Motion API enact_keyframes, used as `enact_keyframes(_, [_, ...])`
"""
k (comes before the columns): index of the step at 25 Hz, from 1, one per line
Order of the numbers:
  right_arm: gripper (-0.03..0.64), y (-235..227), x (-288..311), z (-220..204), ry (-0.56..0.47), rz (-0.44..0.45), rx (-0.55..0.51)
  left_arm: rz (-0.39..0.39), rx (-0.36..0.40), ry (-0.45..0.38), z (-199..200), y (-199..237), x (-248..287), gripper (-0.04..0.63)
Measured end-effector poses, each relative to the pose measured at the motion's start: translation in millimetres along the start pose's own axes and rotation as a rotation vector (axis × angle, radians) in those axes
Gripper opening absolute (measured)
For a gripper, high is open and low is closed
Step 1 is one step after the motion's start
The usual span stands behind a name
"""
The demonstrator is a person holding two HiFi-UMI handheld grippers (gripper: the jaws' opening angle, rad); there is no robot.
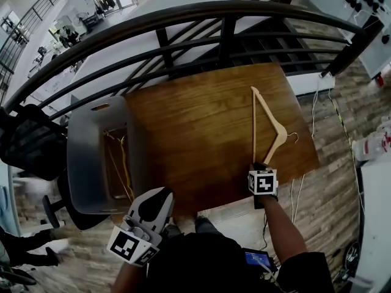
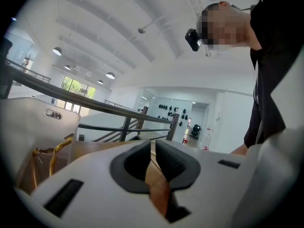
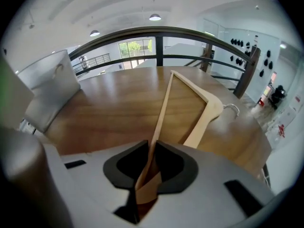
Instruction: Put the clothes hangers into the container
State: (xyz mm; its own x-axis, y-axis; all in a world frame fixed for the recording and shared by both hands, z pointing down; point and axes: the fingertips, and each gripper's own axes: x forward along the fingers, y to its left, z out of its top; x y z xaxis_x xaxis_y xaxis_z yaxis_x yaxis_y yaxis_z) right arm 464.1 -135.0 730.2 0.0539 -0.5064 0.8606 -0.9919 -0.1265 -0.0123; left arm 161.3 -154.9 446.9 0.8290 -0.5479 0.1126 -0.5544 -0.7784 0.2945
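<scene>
Left gripper (image 2: 153,159) is idling shut, empty, lower left; right gripper (image 3: 152,167) is pinching one tip of hanger (image 3: 166,109), risking swivel and snag on bin (image 1: 82,157) rim.

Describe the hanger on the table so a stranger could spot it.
On the wooden table by the black railing, look right, away from the grey bin. A pale wooden hanger lies there, one end in the right tool. It's the only one on the tabletop; the others are in the bin.
</scene>
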Motion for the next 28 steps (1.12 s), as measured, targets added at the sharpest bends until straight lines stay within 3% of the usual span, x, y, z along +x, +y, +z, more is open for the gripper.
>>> enact_keyframes(11, [0.041, 111, -22, -40, 0.024, 0.118, -0.169, -0.061, -0.031, -0.008, -8, -6, -21, 0.037])
enact_keyframes(28, [0.040, 194, -61, -90, 0.017, 0.148, -0.205, -0.089, -0.024, 0.066, -23, 0, -73, 0.037])
